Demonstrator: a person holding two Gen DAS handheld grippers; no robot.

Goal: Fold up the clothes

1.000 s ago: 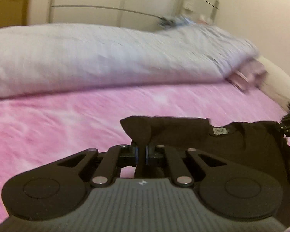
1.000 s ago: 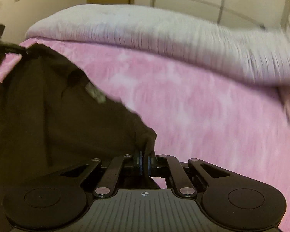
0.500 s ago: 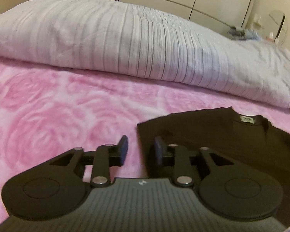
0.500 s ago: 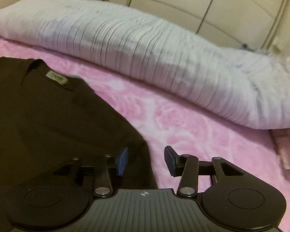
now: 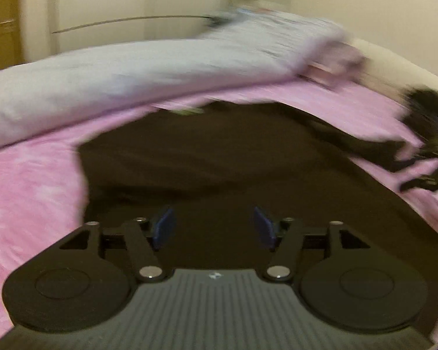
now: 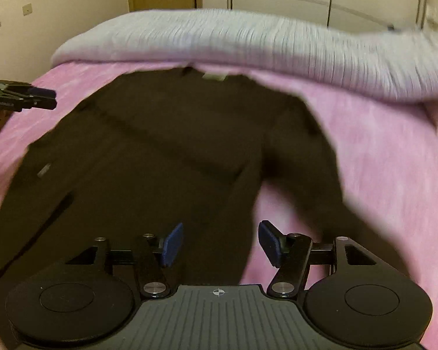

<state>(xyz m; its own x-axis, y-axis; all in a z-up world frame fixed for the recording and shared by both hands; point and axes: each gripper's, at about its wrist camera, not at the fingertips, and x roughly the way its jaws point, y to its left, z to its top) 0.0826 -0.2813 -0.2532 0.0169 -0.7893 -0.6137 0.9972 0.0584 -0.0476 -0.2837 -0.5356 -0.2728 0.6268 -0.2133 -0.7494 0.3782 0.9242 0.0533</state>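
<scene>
Both claws, left claw (image 5: 213,227) and right claw (image 6: 220,243), have just been opening and hold nothing; the dark shirt (image 6: 166,151) (sleeve splayed) may bunch if regrasped off-seam.

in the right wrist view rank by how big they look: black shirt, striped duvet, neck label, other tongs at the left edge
1. black shirt
2. striped duvet
3. left tongs
4. neck label

The shirt lies nearer the camera, so first place is unsure.

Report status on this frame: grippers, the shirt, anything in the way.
Left gripper and right gripper open, fingers just spread, nothing between them. Dark shirt released, flat on pink bedspread. Striped duvet beyond the collar, clear of the shirt.
</scene>
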